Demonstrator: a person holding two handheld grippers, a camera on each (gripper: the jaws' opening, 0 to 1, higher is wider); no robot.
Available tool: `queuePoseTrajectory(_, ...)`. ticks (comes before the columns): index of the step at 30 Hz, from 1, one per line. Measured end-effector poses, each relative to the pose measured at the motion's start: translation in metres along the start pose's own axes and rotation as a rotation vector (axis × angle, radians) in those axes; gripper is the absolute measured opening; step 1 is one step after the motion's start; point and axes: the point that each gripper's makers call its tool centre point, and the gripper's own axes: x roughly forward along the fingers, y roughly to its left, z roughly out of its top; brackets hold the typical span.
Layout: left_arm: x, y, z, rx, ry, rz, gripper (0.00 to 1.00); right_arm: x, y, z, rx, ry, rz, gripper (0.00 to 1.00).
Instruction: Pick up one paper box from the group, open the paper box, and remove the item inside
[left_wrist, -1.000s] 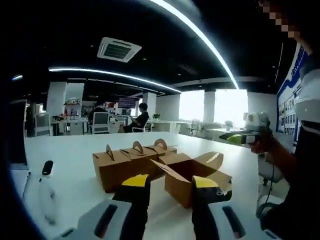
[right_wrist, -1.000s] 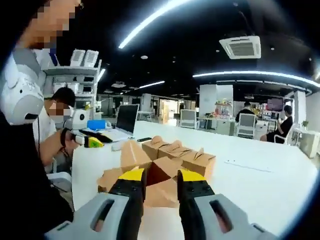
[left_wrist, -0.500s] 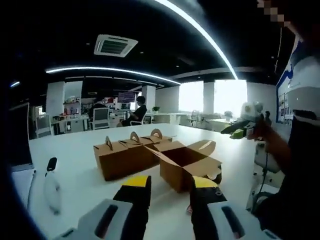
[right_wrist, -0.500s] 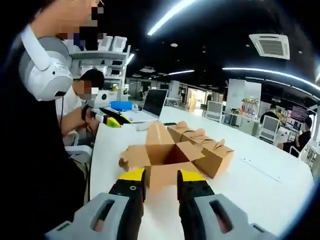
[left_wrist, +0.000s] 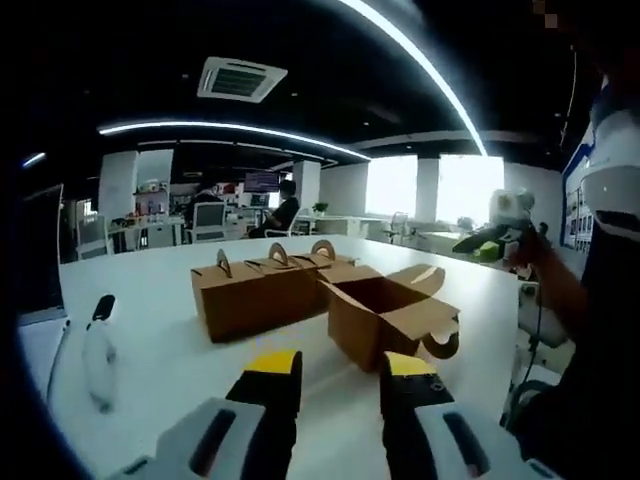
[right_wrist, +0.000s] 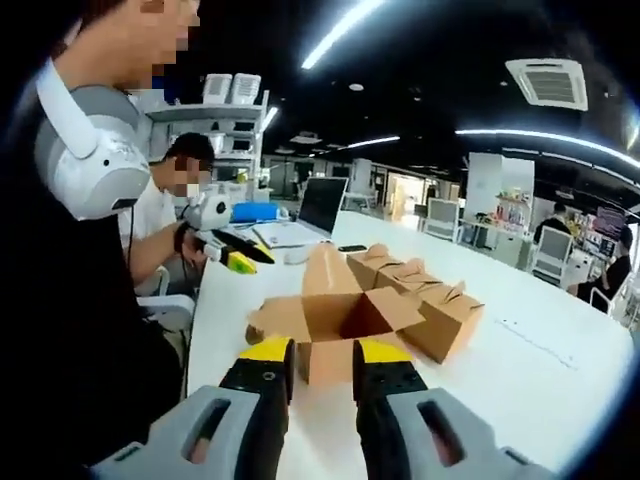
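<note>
White table (left_wrist: 180, 360) carries an open box (left_wrist: 385, 318); closed boxes (left_wrist: 262, 292) beside.

Ceiling: black, with a square air-conditioning vent (left_wrist: 241, 78) and long curved light strips (left_wrist: 420, 68).
Windows: bright panes (left_wrist: 430, 190) along the far wall, washed out by daylight.
Columns: white pillars (left_wrist: 118, 180) between the desks.
Furniture: a broad white table (right_wrist: 560, 365); office chairs (left_wrist: 209, 221) and desks beyond (people sit there).
Shelving: a white rack (right_wrist: 232, 120) behind an open laptop (right_wrist: 322, 207).
</note>
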Motion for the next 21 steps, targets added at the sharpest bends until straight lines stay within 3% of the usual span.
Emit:
queuePoseTrajectory(6,0.003,0.001,0.005,0.017,-0.003,0.000,0.33,0.004,-0.004,-0.003,0.039,0.003,0.009,0.25)
queuePoseTrajectory(14,0.013,-0.007,-0.002,-0.003,0.013,-0.031,0.34,0.007,-0.011,0.001,0.068,-0.021,0.004,0.26)
queuePoseTrajectory(17,0.014,-0.012,0.003,-0.016,-0.019,-0.050,0.34,0.012,-0.014,0.000,0.163,-0.029,0.014,0.26)
queuePoseTrajectory(21,0.015,-0.017,-0.003,-0.012,0.003,-0.075,0.33,0.013,-0.011,0.003,0.151,-0.043,0.033,0.26)
